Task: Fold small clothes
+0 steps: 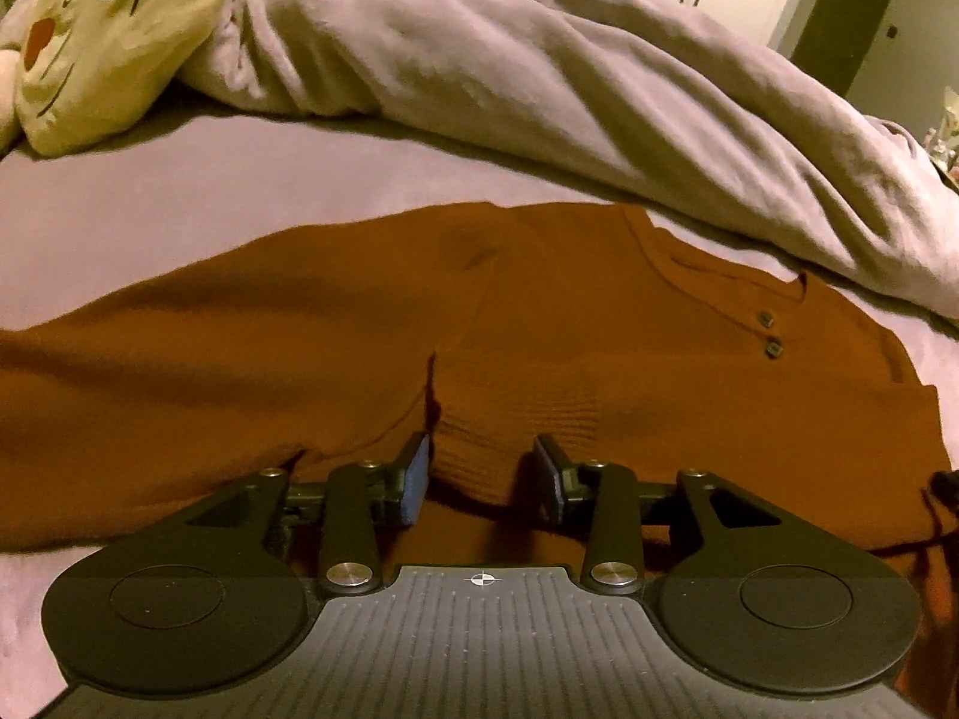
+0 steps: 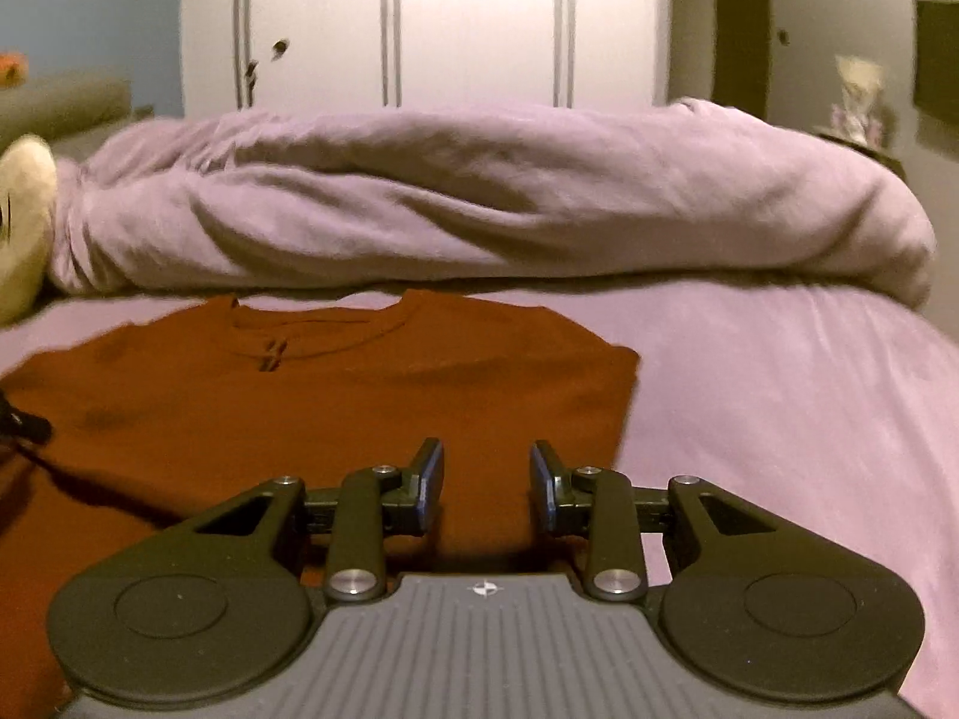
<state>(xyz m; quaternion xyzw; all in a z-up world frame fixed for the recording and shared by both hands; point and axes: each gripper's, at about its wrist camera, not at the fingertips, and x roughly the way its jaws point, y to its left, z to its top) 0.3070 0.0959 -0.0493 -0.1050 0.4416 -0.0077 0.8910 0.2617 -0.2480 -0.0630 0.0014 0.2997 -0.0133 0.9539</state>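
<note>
A rust-orange knit top (image 1: pixel 599 323) with two small buttons at the neckline lies flat on the lilac bed sheet (image 1: pixel 180 198). A sleeve is folded in across its body, with the ribbed cuff (image 1: pixel 515 419) lying between the fingers of my left gripper (image 1: pixel 484 470), which is open just above it. In the right wrist view the same top (image 2: pixel 335 395) lies neckline away from me. My right gripper (image 2: pixel 486 488) is open over the top's near right part, close to its right edge. Nothing is held.
A bunched lilac duvet (image 1: pixel 539 78) lies along the far side of the bed, also in the right wrist view (image 2: pixel 479 198). A yellow plush toy (image 1: pixel 114 30) sits at the far left. White wardrobe doors (image 2: pixel 473 24) stand behind.
</note>
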